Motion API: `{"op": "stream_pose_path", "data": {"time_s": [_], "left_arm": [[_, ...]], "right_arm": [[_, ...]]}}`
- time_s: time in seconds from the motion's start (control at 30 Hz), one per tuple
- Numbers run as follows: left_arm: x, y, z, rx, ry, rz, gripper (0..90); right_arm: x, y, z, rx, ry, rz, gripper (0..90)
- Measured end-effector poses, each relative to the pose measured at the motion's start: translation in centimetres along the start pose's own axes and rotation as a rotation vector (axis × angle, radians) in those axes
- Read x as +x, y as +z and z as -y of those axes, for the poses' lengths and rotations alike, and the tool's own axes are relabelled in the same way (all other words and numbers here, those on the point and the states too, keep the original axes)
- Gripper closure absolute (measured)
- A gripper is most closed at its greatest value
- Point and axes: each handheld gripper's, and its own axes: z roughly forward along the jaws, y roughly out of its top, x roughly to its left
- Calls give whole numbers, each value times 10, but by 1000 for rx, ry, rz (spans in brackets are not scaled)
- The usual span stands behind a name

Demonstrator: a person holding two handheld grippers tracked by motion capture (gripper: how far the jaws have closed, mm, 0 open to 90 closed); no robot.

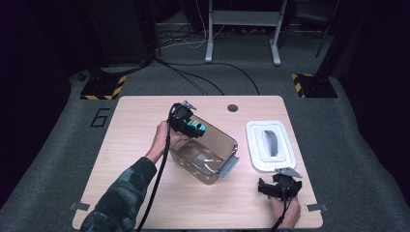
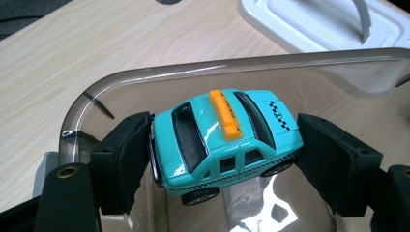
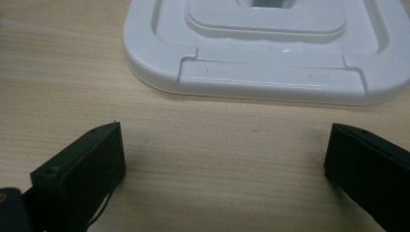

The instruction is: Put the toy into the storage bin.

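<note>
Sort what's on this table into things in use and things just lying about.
In use: small turquoise toy taxi with orange roof sign, left tongs clamped on it, clear smoky plastic tub beneath.
Lying about: white plastic lid with grey handle, open right tongs.

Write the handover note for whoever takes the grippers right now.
Left gripper: shut on the toy car, holding it over the open clear box, just inside the rim at its far end.
Right gripper: open, holding nothing, low over the table just in front of the white lid.
Lid is off, lying flat to the right of the box.
Done: car picked up and brought above the box.
Left: probably lower and release the car into the box, then likely fit the lid with the right gripper.
</note>
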Motion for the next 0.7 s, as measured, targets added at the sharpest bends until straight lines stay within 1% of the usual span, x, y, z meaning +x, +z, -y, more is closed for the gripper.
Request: {"op": "stream_pose_path", "data": {"time_s": [0.17,0.3,0.43,0.6,0.63,0.7], "left_arm": [[0,5,-1,16,-4,0,224],[1,9,-1,32,7,3,224],[2,14,-1,52,3,8,224],[4,17,-1,74,12,15,224],[3,18,-1,73,6,15,224],[4,19,-1,87,15,17,224]], "right_arm": [[0,0,0,1,3,0,2],[0,0,0,0,0,-1,3],[0,0,0,1,3,-1,3],[0,0,0,1,3,-1,3],[0,0,0,1,4,0,3],[0,0,0,1,4,0,3]]}}
